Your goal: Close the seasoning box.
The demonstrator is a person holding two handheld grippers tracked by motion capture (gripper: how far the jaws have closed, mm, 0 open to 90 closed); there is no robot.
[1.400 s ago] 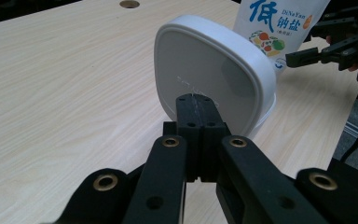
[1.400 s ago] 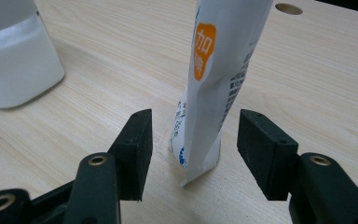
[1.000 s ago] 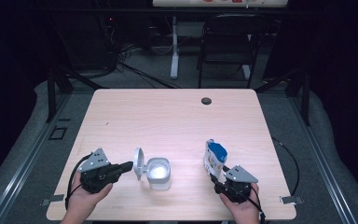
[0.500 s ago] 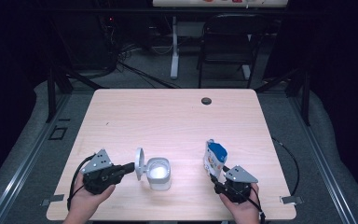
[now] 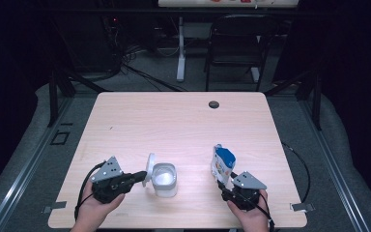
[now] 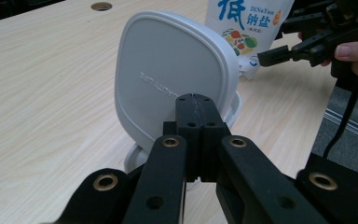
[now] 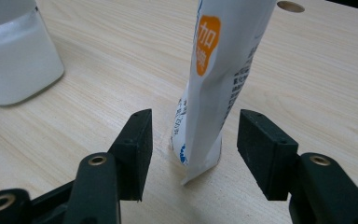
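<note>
A white plastic container [image 5: 164,181] stands near the table's front edge, its hinged lid [image 5: 150,167] raised on its left side. My left gripper [image 5: 143,177] is shut, with nothing between its jaws. In the left gripper view its tips [image 6: 196,100] rest right at the outer face of the lid [image 6: 168,70]. To the right a white and blue salt pouch [image 5: 222,162] stands upright. My right gripper [image 5: 224,181] is open just in front of it. In the right gripper view the pouch [image 7: 219,84] stands between the pads [image 7: 137,140] with a gap on each side.
The wooden table [image 5: 174,121] has a round cable hole [image 5: 214,104] at the far right. A chair and a desk leg stand on the floor beyond the table. Cables trail from both grippers over the front edge. The container [image 7: 14,56] lies to the left of the right gripper.
The left gripper has crept a little to the right, toward the lid. The right gripper and the pouch have kept still.
</note>
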